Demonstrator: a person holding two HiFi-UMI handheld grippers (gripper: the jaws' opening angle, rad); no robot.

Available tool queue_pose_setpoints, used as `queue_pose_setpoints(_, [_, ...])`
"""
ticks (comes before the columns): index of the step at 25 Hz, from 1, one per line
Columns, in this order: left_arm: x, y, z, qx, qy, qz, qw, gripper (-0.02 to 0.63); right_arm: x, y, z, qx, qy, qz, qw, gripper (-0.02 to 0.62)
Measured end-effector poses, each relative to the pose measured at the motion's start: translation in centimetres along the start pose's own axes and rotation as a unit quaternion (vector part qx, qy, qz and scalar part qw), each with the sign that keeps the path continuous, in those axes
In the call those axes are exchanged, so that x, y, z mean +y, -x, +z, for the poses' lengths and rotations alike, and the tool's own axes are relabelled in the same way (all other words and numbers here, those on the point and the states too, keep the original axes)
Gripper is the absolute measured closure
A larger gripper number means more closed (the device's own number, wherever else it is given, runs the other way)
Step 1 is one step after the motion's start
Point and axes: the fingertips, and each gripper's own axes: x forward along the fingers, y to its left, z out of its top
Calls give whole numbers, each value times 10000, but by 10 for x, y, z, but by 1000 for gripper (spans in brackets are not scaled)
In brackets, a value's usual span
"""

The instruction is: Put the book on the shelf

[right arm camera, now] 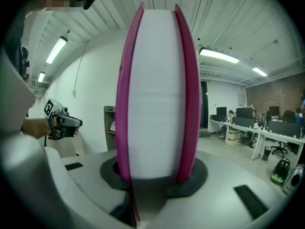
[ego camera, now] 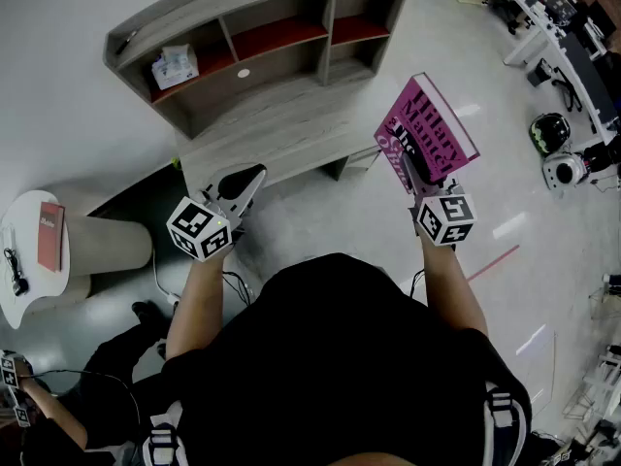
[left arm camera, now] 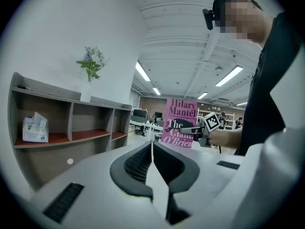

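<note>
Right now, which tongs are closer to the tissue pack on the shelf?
Left. The left tongs, shut and empty, are in front of the shelf, near the tissue pack; the right tongs, gripping the book, are by its far end.

Open office, pretty bright: glossy pale floor, white wall, strip lights on the ceiling, desks off right, brick wall far back.
</note>
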Motion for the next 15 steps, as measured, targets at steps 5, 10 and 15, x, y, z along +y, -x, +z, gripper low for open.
queue_pose_setpoints(5, [-7, -2, 14, -152, 24, -48, 9999, 575, 6, 6, 5, 1, 79, -6, 10000, 445])
queue_pose_setpoints(10, [-9, 5, 9, -107, 51, -77, 9999, 575, 11, 6, 4, -17, 4, 12, 10000, 445])
queue_pose_setpoints(15, [0, 17, 5, -100, 102, -28, 9999, 575, 13, 5, 5, -85, -152, -19, 9998, 443])
